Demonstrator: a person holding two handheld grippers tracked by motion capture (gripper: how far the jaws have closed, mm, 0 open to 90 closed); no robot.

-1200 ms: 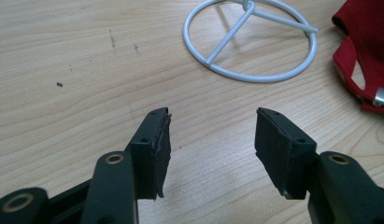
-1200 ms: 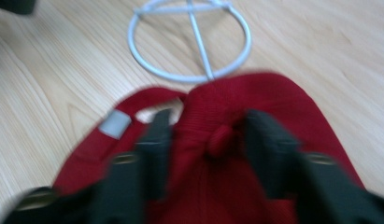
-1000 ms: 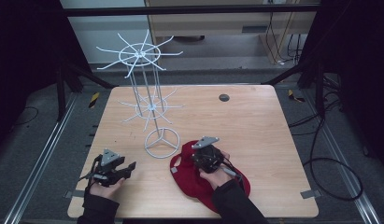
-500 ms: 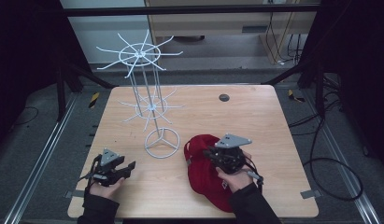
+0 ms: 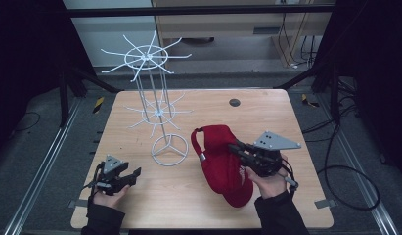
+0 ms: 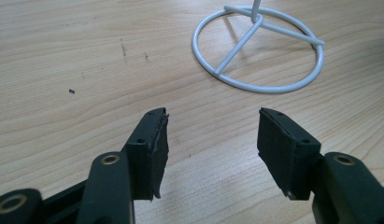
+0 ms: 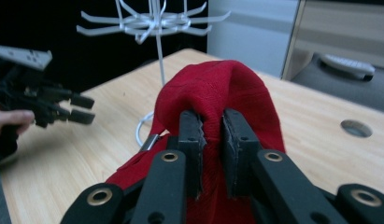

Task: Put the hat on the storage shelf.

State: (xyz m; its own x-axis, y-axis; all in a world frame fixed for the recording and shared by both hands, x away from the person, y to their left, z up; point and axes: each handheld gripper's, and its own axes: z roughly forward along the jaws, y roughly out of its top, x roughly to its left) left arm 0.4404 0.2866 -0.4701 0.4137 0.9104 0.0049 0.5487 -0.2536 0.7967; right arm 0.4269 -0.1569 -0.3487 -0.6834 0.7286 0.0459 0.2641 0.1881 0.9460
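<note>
The right gripper [image 7: 210, 126] is clamped on a small fold of the red cap [image 5: 223, 161], near its crown, and lifts that part off the tabletop [image 5: 267, 107] while the brim end hangs down toward the wood at the near edge. The pinch takes in little fabric, so the cloth could slide out between the pads if the lift is jerked or the cap swings. The white wire hat stand [image 5: 157, 112] rises just left of the cap, and its thin hooked arms could snag the dangling strap or buckle, or the light stand could tip on its ring base [image 6: 259, 49] if bumped. The left gripper [image 6: 210, 140], its jaws just opened wider and empty, hovers low over the tabletop near that base, so nothing steadies the stand.
</note>
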